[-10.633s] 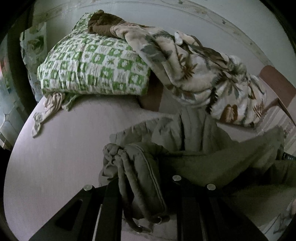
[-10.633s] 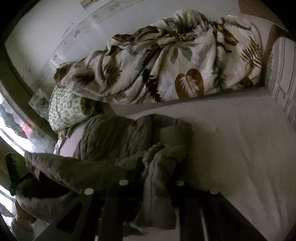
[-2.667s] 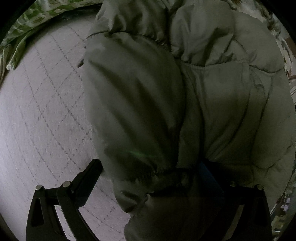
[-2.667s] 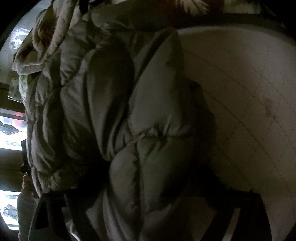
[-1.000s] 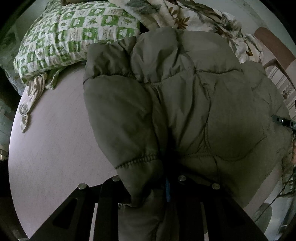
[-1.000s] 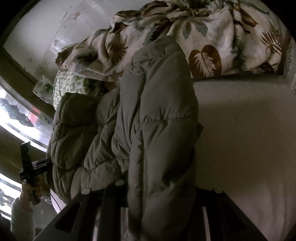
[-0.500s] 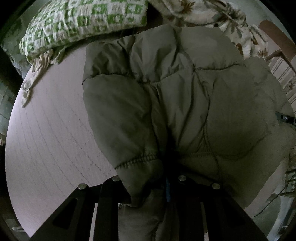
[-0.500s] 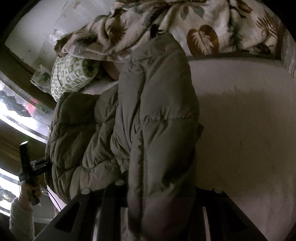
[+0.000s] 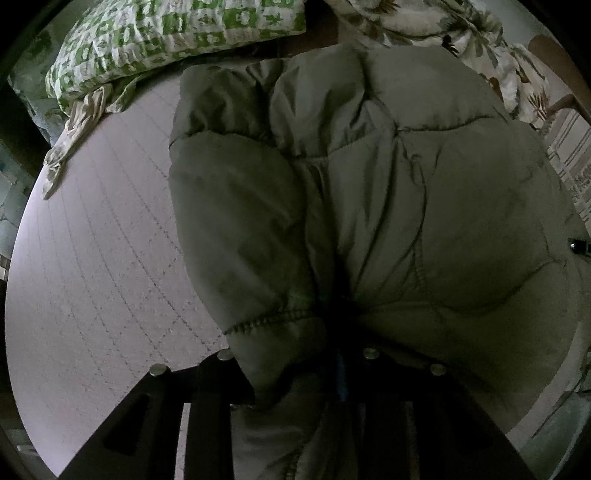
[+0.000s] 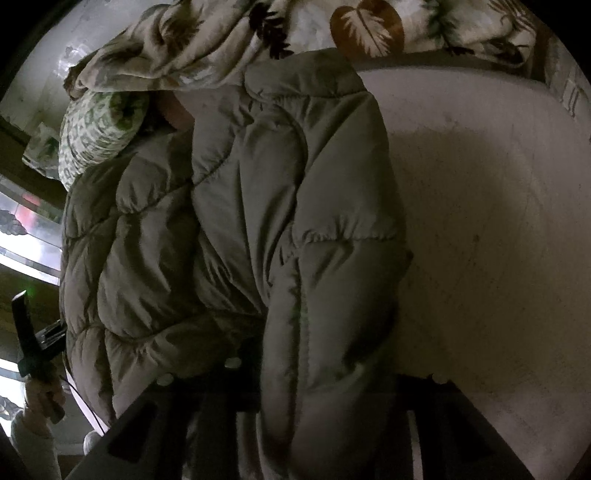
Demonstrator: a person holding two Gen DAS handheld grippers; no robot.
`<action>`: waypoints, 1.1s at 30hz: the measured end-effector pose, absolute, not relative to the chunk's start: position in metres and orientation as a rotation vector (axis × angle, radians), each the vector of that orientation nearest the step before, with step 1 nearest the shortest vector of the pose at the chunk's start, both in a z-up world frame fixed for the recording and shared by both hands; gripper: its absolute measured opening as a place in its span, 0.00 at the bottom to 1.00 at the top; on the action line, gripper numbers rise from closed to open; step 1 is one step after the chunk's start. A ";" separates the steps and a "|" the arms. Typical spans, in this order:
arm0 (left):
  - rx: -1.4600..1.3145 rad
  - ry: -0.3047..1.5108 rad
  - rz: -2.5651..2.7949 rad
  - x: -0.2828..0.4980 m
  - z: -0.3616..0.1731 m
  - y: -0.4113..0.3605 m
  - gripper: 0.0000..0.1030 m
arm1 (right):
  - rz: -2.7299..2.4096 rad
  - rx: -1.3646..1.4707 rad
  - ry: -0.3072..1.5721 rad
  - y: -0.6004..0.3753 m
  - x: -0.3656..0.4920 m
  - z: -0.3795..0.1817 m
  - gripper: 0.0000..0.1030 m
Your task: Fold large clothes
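Observation:
An olive-green puffer jacket [image 9: 388,192] lies spread on the pale quilted bed [image 9: 92,258], folded with a sleeve on top. My left gripper [image 9: 303,376] is shut on the jacket's near edge, by the stitched cuff. The same jacket [image 10: 240,229] fills the right wrist view, and my right gripper [image 10: 325,384] is shut on its near edge, with padded fabric bulging between the fingers. The left gripper's handle and the hand holding it [image 10: 33,354] show at the far left of the right wrist view.
A green-and-white checked pillow [image 9: 177,37] lies at the head of the bed, also seen in the right wrist view [image 10: 99,129]. A leaf-print blanket [image 10: 295,33] is bunched along the wall behind the jacket. Bare mattress [image 10: 498,221] lies right of the jacket.
Both grippers have moved lower and closer to the bed with the jacket still held. The pillow and blanket have slid toward the top of both views.

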State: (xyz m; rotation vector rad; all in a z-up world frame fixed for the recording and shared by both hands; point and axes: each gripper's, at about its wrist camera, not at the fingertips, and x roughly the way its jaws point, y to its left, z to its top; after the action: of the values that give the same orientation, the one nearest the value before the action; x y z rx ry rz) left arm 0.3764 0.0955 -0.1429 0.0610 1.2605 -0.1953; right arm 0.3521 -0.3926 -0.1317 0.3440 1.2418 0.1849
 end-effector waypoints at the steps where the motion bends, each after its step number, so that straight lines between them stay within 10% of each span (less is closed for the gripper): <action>1: 0.060 1.256 -0.191 0.371 -0.141 0.095 0.32 | 0.182 0.348 1.240 -0.393 0.352 -0.132 0.31; 10: 0.047 1.210 -0.107 0.355 -0.134 0.103 0.69 | 0.101 0.351 1.240 -0.399 0.340 -0.131 0.63; 23: 0.032 1.197 -0.094 0.325 -0.098 0.108 0.78 | 0.097 0.331 1.165 -0.390 0.311 -0.076 0.98; 33: 0.008 1.113 -0.054 0.282 -0.066 0.109 0.81 | 0.021 0.227 1.052 -0.376 0.259 -0.023 1.00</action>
State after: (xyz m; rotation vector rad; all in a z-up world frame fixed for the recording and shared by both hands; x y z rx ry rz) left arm 0.2817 0.1087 -0.0656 0.0082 1.1126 -0.0539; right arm 0.2594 -0.3755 -0.0233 0.2275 1.0517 0.0212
